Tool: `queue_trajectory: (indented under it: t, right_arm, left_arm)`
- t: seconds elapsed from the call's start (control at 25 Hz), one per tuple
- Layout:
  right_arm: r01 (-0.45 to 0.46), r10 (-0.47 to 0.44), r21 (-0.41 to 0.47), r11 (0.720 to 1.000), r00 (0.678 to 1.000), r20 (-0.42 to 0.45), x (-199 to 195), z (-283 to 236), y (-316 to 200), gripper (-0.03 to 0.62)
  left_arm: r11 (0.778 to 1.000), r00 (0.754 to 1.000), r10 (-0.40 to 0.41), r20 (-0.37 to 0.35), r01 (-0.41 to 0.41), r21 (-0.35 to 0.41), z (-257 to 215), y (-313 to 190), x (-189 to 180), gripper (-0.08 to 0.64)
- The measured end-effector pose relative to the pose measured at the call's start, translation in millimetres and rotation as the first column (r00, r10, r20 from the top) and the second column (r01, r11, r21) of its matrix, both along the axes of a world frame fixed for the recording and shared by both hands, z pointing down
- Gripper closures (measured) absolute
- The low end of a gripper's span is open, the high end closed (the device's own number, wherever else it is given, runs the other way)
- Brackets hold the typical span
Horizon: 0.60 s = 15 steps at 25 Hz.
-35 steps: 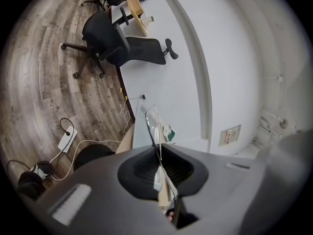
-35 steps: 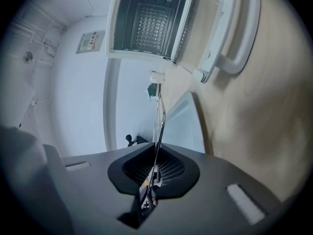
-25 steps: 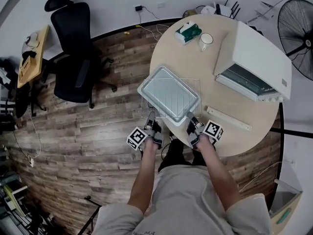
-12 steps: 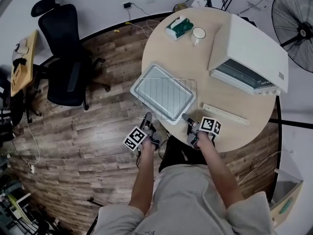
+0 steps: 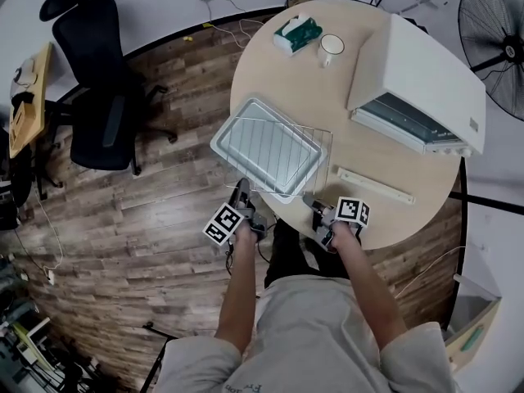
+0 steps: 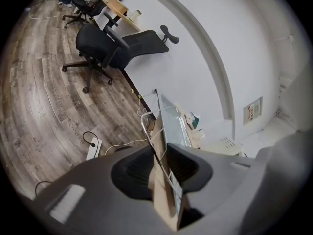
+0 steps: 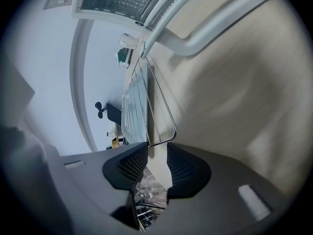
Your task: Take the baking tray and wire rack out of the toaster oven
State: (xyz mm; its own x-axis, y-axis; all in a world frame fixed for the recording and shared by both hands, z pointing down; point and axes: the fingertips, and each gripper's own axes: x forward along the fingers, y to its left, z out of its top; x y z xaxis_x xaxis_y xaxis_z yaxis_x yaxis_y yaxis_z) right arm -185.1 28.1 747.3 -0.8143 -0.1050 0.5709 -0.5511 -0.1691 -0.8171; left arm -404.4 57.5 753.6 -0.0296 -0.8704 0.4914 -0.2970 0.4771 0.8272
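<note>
The left gripper (image 5: 242, 193) and right gripper (image 5: 316, 205) sit at the near edge of the round table (image 5: 327, 97), both turned on their sides. In the left gripper view the left gripper (image 6: 160, 160) has its jaws a narrow way apart. The table's pale edge and one wire of the wire rack (image 6: 146, 126) run through the gap, but I cannot tell whether the pads touch the wire. The right gripper (image 7: 156, 153) is equally narrow and holds nothing; the rounded corner of the wire rack (image 7: 164, 131) lies just past its tips.

Just beyond both grippers, the baking tray (image 5: 237, 125) rests on the light wooden tabletop, out of the oven, its near corner over the table edge. The wire rack (image 5: 278, 150) lies on it, shifted so that one corner overhangs the tray toward the oven. A long white strip (image 5: 372, 185) lies to the right.

Farther back the white toaster oven (image 5: 426, 72) stands with its front open toward the person; its inside is dark and hard to make out. A white mug (image 5: 332, 47) and a green tissue box (image 5: 296, 33) stand at the far rim.

Off the table are plank flooring (image 5: 147, 219), a black office chair (image 5: 98, 97) and a fan (image 5: 491, 15) cut off by the frame.
</note>
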Motion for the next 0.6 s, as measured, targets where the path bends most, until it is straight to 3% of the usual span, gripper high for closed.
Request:
queue_trajectory:
  t: [0.2,0.4,0.6]
  right_arm:
    - [0.072,-0.072,0.019,0.997,0.997,0.023,1.0,-7.3,15.5,0.491]
    - [0.190,-0.193,0.107,0.976,0.981,0.021,9.3,-21.1,31.3,0.488]
    - [0.247,-0.256,0.211,0.946,0.966,0.021,33.7,-38.4,36.6,0.488]
  left_arm:
    - [1.000,1.000,-0.004,0.006,0.004,0.015,-0.2,-6.7,-3.0,0.417]
    - [0.995,0.998,-0.066,0.006,0.066,0.073,-8.5,1.2,-3.6,0.407]
    - [0.991,0.989,-0.132,0.066,0.130,0.045,-21.2,36.4,16.4,0.394]
